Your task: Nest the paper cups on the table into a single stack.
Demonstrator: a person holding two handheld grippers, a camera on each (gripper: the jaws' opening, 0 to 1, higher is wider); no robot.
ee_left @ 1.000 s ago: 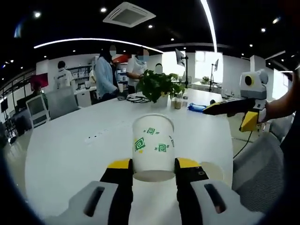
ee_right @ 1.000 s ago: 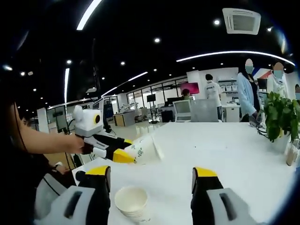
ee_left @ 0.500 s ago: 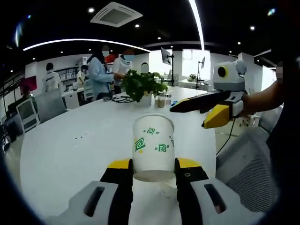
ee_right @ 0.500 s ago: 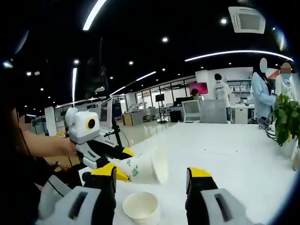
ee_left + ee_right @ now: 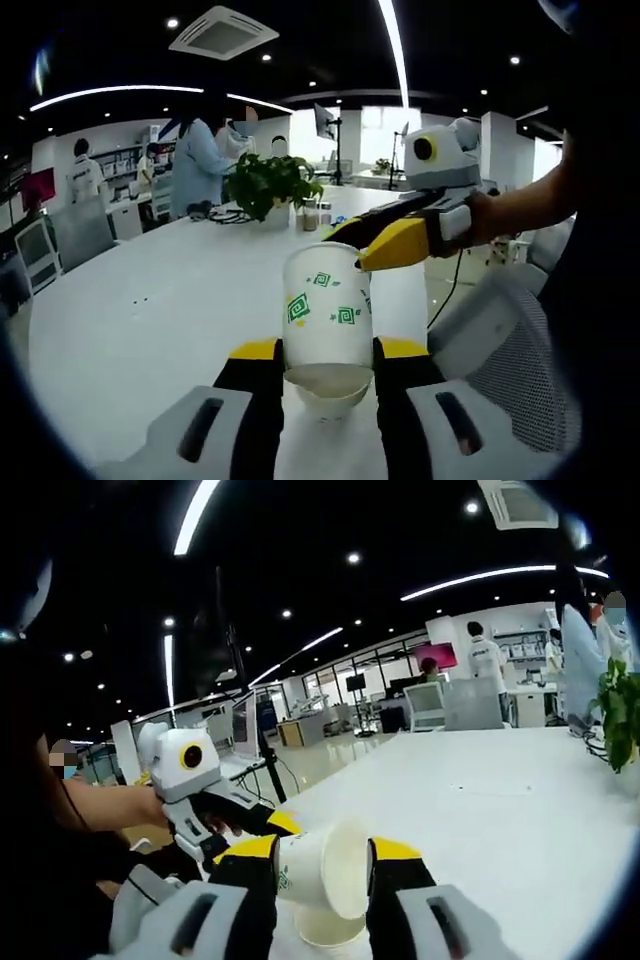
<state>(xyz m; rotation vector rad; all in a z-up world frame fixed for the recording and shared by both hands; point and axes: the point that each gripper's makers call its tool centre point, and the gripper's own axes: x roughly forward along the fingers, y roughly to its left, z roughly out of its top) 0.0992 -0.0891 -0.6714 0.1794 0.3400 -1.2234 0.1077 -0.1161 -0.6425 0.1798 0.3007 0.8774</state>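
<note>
Jaws of left gripper (image 5: 328,350) clamp printed cup (image 5: 327,308) at frame centre above stack (image 5: 330,398); right gripper (image 5: 320,865) half-closed, empty; next: lower, release.

Dim dark ceiling, bright strip lights (image 5: 395,45) glaring — fisheye bending at edges, background soft.

Open office: dark ceiling (image 5: 300,40), strip lights (image 5: 195,515), white table (image 5: 150,290).
</note>
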